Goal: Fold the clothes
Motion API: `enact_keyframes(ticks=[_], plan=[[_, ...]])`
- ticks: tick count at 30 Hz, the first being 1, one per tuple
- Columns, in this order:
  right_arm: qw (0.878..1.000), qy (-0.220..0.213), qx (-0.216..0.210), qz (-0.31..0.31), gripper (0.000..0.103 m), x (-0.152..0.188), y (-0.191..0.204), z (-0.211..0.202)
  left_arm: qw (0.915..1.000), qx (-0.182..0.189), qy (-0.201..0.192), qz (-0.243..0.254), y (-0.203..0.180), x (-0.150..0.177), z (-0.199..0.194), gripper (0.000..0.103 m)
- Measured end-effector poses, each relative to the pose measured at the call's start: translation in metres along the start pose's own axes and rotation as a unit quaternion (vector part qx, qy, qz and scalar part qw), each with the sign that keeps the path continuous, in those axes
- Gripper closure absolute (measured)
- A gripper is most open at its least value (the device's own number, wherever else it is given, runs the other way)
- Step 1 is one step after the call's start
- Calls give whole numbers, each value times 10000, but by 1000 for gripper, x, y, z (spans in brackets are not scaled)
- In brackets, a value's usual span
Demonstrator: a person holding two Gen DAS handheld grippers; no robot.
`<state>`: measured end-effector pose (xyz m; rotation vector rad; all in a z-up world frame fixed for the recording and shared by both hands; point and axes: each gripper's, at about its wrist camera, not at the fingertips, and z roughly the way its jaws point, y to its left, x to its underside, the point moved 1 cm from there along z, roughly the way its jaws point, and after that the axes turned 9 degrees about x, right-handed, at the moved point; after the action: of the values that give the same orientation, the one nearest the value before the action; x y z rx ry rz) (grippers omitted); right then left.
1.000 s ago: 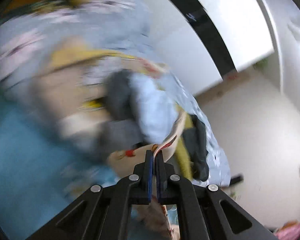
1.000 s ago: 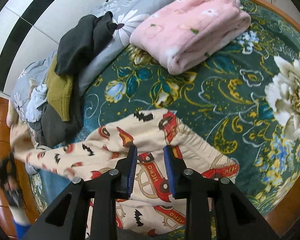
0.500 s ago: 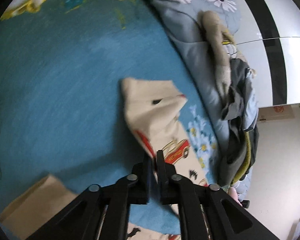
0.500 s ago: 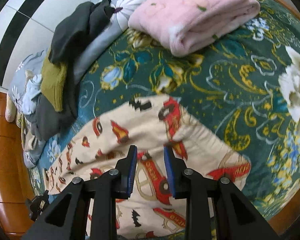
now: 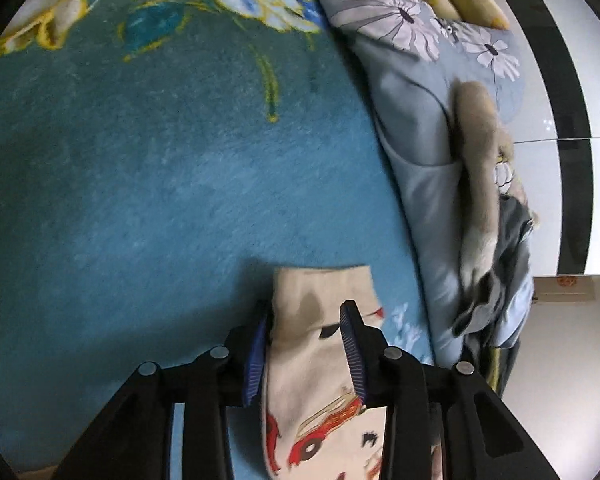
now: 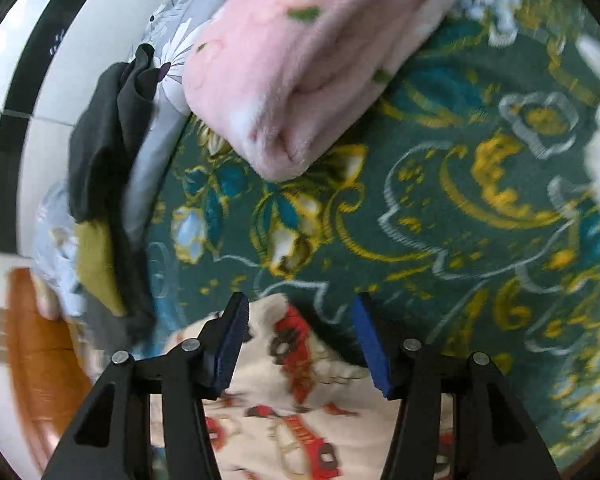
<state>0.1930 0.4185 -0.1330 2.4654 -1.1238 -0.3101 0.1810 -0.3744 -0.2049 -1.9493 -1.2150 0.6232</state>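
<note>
Since half a second ago, the left claw [image 5: 306,344] has been released from the pyjamas [image 5: 324,364] and its jaws are now spread wide, one on each side of the cream cuff; the fabric between them is not gripped. The right claw [image 6: 300,344] has likewise been widened from a narrow gap to a wide one, and has been brought closer to the bed cover [image 6: 440,208]. The pyjamas [image 6: 300,392], cream with red cars, are laid flat on the cover, with one edge seen between and below the right claw's blue pads [image 6: 230,344]. In the left wrist view the cuff end is seen lying on the blue-green part of the cover [image 5: 160,168], just beside the grey flowered quilt [image 5: 416,92]. A beige garment [image 5: 480,168] and a grey one [image 5: 504,276] are heaped on the quilt. In the right wrist view a folded pink blanket [image 6: 308,60] is placed on the cover beyond the pyjamas, well apart from them. Black [image 6: 104,132] and mustard [image 6: 96,264] garments are piled to the left, near the wooden bed frame [image 6: 40,352]. The right wrist view is blurred.
</note>
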Motion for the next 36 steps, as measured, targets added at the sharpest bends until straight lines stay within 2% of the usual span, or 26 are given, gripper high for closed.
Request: enact_keyframes(ticks=[1,2,3,6,8,11,12,14,18,21,25,28,29,34,36], plan=[[9998,134,-151,-60,48,2,3,4,10000,-11,-4,41,-1,-1,0,75],[9993,221,-233,-166,46,4,6,6,9999,-53,-6,111,-3,-1,-1,89],[9986,311,-345,-270,45,6,9,8,9998,-95,-8,181,-5,-1,-1,93],[9949,533,-731,-435,45,7,14,14,9990,-222,-14,392,-10,-2,-3,93],[9959,508,-634,-404,45,1,15,20,9981,-306,-19,533,-14,-2,-4,93],[9954,596,-703,-263,45,-5,21,34,9981,-341,47,513,-14,-3,-1,93],[9955,642,-590,-362,47,-4,27,38,9981,-354,76,503,-15,-3,1,93],[9948,719,-265,-666,66,1,39,43,9979,-353,78,545,-18,-3,1,93],[9903,642,99,-1232,74,12,60,37,9956,-231,-159,897,-36,-5,-11,94],[9869,323,185,-1572,79,11,75,17,9926,-139,-337,1160,-50,-6,-20,95],[9859,-723,-298,-1479,81,-18,92,-35,9869,-17,-573,1508,-68,-7,-32,95],[9793,-1171,-181,-1642,81,-32,110,-44,9814,74,-749,1767,-81,-9,-41,95],[9796,-1154,-32,-1644,81,-36,111,-36,9810,-15,-760,1785,-80,-10,-37,95],[9834,-782,531,-1550,81,-41,95,11,9862,-1000,-316,1279,-33,-9,6,95],[9826,-704,664,-1585,81,-40,92,17,9882,-1058,-274,1075,-20,-9,9,94]])
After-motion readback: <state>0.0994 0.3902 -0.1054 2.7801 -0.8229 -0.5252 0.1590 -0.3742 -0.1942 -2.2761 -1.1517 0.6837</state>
